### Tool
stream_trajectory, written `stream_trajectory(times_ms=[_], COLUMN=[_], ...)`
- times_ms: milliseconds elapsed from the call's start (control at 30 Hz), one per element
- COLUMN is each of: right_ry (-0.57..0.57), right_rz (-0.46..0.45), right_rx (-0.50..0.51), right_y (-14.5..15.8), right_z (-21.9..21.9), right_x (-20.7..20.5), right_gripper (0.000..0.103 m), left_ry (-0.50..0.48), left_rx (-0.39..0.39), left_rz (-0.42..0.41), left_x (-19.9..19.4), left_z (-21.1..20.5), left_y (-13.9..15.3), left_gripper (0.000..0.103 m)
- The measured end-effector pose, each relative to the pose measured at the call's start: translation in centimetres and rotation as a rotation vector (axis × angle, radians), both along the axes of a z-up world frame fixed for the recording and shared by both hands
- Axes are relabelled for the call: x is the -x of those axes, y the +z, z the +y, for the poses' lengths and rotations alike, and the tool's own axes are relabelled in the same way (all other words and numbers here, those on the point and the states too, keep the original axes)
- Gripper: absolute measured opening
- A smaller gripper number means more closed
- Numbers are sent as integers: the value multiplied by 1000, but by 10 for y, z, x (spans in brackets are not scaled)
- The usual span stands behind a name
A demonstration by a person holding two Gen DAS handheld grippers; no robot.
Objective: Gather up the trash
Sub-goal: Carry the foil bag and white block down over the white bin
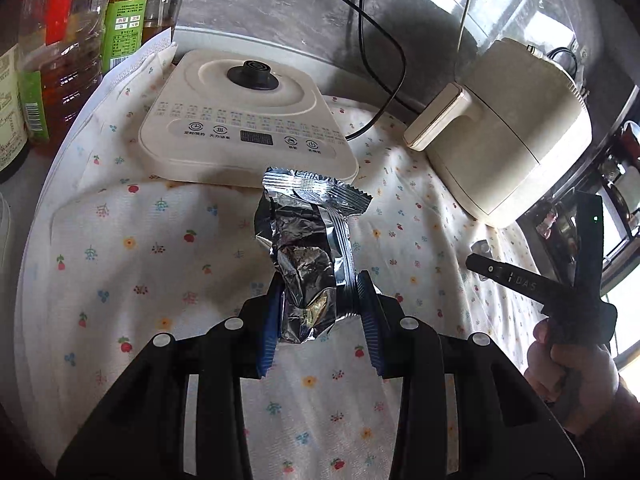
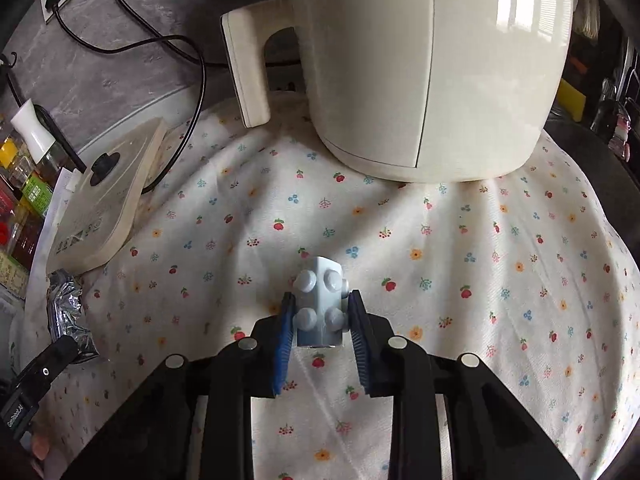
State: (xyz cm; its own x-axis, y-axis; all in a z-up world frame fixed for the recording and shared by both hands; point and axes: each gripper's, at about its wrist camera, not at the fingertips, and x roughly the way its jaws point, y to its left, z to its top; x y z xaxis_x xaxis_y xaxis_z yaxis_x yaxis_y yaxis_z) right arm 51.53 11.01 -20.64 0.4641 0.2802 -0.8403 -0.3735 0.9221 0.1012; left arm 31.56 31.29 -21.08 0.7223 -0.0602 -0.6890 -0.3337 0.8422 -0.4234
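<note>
A crumpled silver foil wrapper stands up between the blue pads of my left gripper, which is shut on its lower end, just above the floral cloth. In the right wrist view the same wrapper shows at the far left edge. My right gripper is shut on a pale blue-grey studded toy brick, with a pad pressed against each side. The brick rests low over the cloth. A hand holds the right gripper's black body at the right edge of the left wrist view.
A flat cream appliance base with a black knob lies at the back. A cream air fryer stands to the right, with black cords between them. Oil bottles crowd the far left.
</note>
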Motion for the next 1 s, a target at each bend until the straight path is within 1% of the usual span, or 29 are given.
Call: stream_trajectory(times_ms=[33, 133, 267, 400, 533, 600, 700, 867, 1000], right_ry=[12, 51, 55, 43, 1, -29, -106, -241, -348], right_rz=[4, -30, -29, -32, -23, -26, -37, -50, -55], right_rx=[-15, 19, -7, -32, -44, -56, -82, -97, -106], right_y=[3, 12, 21, 29, 31, 33, 38, 49, 53], right_z=[-2, -6, -29, -63, -100, -121, -162, -244, -313], right_x=[4, 21, 42, 63, 78, 85, 93, 115, 140], right_gripper=[23, 24, 24, 24, 24, 24, 24, 24, 24], left_ry=[3, 16, 10, -38, -101, -143, -217, -333, -459], left_rx=[2, 16, 31, 28, 26, 23, 17, 31, 25], left_rz=[-6, -23, -43, -48, -48, -55, -66, -69, -64], left_x=[2, 6, 12, 9, 2, -2, -9, -14, -16], left_z=[-1, -4, -16, -39, -72, -92, -127, -192, -252], left_y=[0, 1, 4, 7, 10, 14, 20, 29, 29], left_gripper=[36, 36, 36, 36, 36, 36, 36, 36, 36])
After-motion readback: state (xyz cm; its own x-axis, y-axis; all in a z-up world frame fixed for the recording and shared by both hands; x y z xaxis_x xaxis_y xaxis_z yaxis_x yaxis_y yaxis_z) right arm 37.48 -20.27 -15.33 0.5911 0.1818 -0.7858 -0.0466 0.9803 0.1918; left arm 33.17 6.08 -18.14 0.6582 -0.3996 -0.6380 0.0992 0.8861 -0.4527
